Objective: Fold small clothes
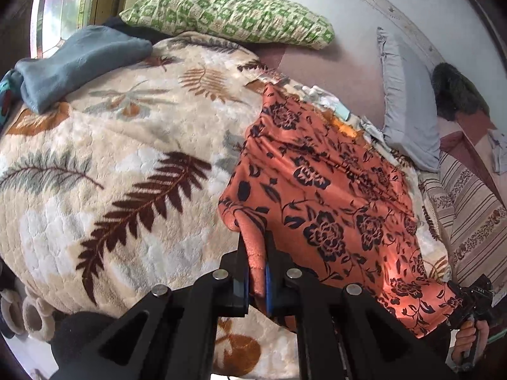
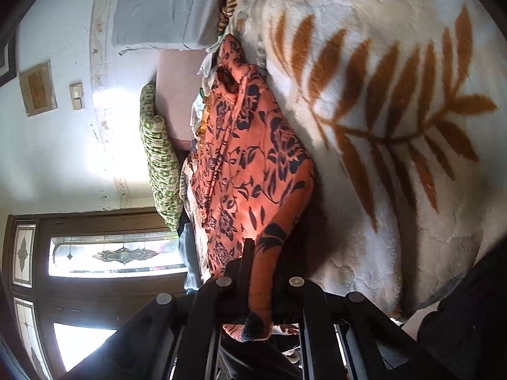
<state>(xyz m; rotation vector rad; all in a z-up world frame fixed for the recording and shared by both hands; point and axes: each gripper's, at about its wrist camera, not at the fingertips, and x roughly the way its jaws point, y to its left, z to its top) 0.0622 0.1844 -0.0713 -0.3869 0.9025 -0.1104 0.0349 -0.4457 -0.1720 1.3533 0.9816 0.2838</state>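
Observation:
An orange garment with a dark flower print [image 1: 332, 190] lies spread over a cream fleece blanket with a leaf pattern [image 1: 111, 158]. My left gripper [image 1: 256, 253] is shut on a near corner of the garment, the cloth bunched between its blue pads. In the right wrist view the picture is turned sideways: the same orange garment [image 2: 250, 164] runs away from my right gripper [image 2: 261, 259], which is shut on another corner of it. That right gripper also appears in the left wrist view at the lower right [image 1: 472, 304], held by a hand [image 1: 469, 335] at the cloth's far corner.
A green patterned pillow [image 1: 228, 15] and a folded blue-grey cloth [image 1: 79, 63] lie at the blanket's far side. A grey pillow [image 1: 408, 104] and a striped cushion [image 1: 469, 215] sit to the right. A white wall [image 2: 63, 145] and a glazed door [image 2: 111, 253] stand beyond.

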